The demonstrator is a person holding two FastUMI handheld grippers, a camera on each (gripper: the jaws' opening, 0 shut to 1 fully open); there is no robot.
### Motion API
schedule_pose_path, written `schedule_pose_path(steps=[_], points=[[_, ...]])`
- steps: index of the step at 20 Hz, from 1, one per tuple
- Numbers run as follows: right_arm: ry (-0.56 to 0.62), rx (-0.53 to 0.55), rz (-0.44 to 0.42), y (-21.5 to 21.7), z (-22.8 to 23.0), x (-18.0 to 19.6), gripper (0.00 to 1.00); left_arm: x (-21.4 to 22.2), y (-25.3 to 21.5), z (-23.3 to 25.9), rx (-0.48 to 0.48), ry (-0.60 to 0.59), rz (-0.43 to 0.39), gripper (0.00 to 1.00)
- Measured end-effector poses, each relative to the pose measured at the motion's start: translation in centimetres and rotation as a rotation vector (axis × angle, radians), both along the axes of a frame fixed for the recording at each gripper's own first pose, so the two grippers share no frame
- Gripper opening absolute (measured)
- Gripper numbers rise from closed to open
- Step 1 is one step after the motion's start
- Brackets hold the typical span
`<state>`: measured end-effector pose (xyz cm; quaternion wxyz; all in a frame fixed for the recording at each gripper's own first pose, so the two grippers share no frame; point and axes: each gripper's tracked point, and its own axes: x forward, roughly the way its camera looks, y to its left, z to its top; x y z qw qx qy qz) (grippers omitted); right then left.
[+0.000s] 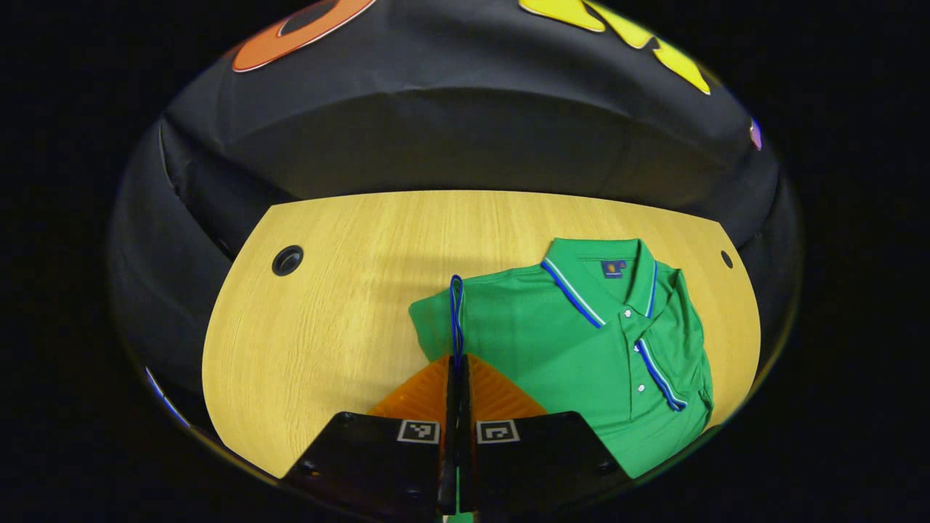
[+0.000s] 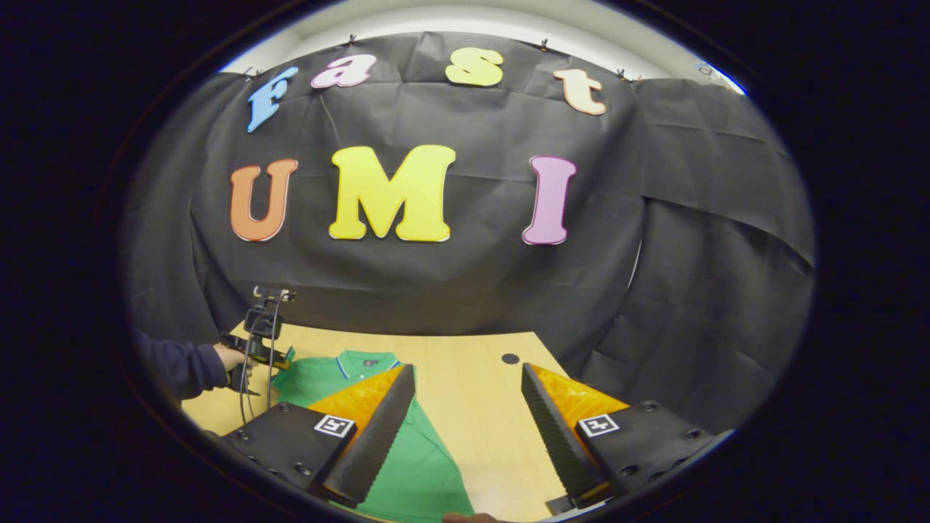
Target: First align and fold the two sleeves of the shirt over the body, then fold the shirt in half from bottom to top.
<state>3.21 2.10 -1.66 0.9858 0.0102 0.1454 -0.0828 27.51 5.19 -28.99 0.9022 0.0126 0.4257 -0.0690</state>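
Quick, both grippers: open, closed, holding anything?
Left gripper: closed on the sleeve of the green shirt.
Right gripper: open, holding nothing, above the table.

Matt wood-grain table (image 1: 327,327); cloth shirt (image 1: 581,349)

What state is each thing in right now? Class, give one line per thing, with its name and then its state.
Shirt: flat on the table, collar buttoned, one sleeve already folded over the body.
Other sleeve: pinched at its blue-trimmed cuff, lifted off the table.
Left gripper: shut on that sleeve.
Right gripper: open, holding nothing, above the shirt and table.
Table: wooden, the shirt lying on it.
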Motion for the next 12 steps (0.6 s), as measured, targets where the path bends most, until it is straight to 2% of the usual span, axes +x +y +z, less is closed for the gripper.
schedule_pose_path(steps=[7,12], points=[[0.023,0.002,-0.001,-0.2,-1.1,-0.7,0.94,-0.8,-7.5,0.9,0.062,-0.029,-0.177,0.04],[0.053,-0.003,-0.009,-0.6,-2.4,-1.2,0.95,-1.7,-11.1,-0.3,0.089,-0.010,-0.241,0.04]])
